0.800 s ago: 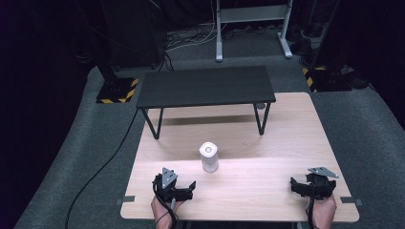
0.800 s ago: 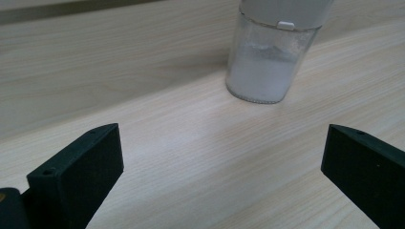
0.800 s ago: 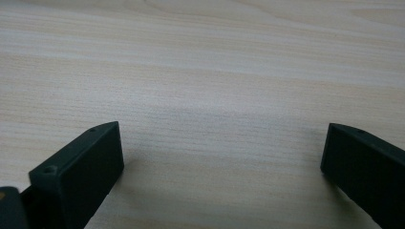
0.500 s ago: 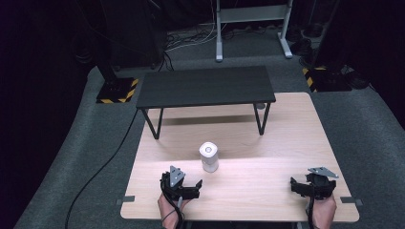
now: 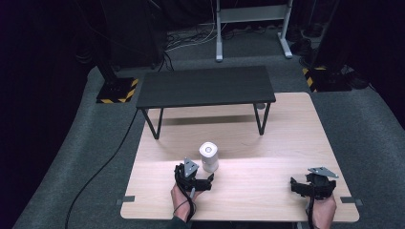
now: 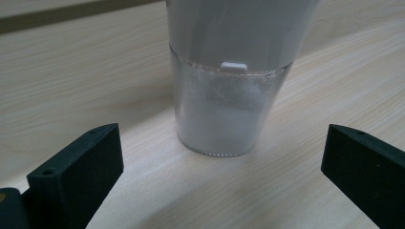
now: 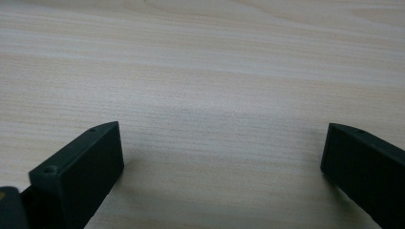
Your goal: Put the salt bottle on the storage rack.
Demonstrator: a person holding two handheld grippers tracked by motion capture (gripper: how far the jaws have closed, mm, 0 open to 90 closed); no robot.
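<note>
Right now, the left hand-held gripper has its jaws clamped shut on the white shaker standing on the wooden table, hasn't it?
Not quite. The left hand-held gripper has its jaws wide open, one on each side, and neither touches the white shaker, which stands free on the wooden table just ahead of them. The left gripper view shows this.

A white-topped, clear-based shaker (image 5: 208, 156) stands on the pale wood-grain table (image 5: 267, 191) near a black shelf (image 5: 205, 87).
</note>
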